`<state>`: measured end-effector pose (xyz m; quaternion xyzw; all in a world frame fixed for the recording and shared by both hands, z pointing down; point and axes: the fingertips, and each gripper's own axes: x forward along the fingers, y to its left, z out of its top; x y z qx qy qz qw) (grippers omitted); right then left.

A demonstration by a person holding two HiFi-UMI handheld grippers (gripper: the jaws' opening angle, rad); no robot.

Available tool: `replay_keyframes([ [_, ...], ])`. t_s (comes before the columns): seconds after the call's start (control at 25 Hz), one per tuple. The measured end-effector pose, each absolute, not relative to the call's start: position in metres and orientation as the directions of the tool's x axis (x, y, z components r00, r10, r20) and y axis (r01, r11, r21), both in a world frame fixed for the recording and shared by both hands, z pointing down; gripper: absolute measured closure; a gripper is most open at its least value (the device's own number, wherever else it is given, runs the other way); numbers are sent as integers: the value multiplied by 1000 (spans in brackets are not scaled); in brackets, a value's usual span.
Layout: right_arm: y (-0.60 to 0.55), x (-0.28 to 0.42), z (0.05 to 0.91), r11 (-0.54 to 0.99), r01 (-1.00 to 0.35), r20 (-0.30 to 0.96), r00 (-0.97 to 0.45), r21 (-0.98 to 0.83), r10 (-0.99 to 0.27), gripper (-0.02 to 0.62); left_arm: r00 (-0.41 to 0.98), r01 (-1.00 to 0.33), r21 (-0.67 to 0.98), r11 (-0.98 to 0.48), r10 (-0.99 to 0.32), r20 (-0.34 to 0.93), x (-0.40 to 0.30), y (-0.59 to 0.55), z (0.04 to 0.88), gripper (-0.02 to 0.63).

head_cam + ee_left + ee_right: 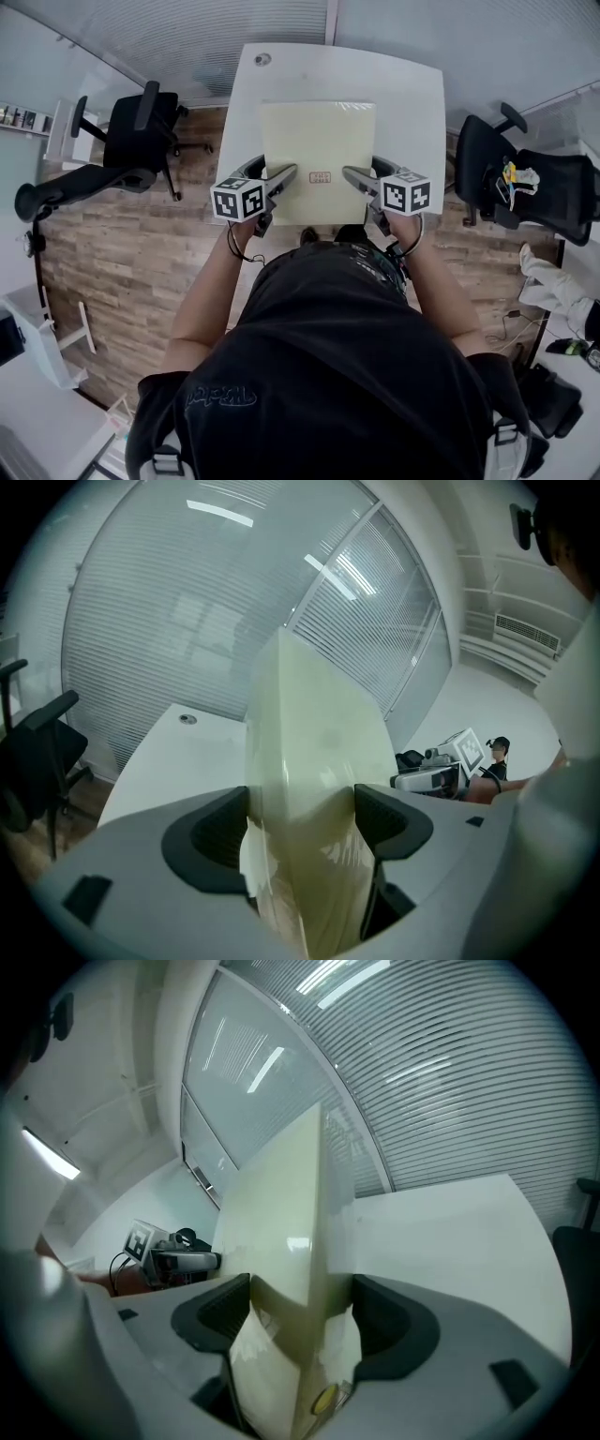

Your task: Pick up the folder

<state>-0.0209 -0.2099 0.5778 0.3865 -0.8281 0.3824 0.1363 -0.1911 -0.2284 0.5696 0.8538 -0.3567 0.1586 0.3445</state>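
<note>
now the left gripper (284, 174) pinches the folder (319, 141) at its left edge, the right gripper (354, 176) its right edge, jaws tight on it over the table (412, 94).

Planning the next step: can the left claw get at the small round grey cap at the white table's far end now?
Probably not: the left claw is shut on the pale yellow flat folder, and the small round grey cap sits beyond its far edge.
</note>
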Motion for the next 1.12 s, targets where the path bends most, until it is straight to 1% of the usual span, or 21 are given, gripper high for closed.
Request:
replay_keyframes([
  [0.16, -190, -25, 576, 379, -765, 523, -637, -522, -566, 265, 719, -694, 482, -536, -474, 509, -194, -215, 569, 249],
  [0.32, -154, -7, 571, 357, -779, 525, -616, -516, -587, 264, 732, -678, 478, -558, -462, 500, -176, -185, 564, 249],
  [0.52, -159, -13, 570, 360, -790, 541, -606, -497, -583, 264, 741, -670, 498, -550, -456, 494, -182, -189, 567, 249],
  [0.88, -137, 9, 567, 338, -792, 540, -599, -508, -591, 264, 743, -667, 505, -547, -444, 501, -161, -170, 565, 248],
  [1.12, -101, 41, 572, 324, -784, 537, -606, -530, -587, 265, 741, -669, 508, -543, -435, 511, -128, -136, 565, 249],
])
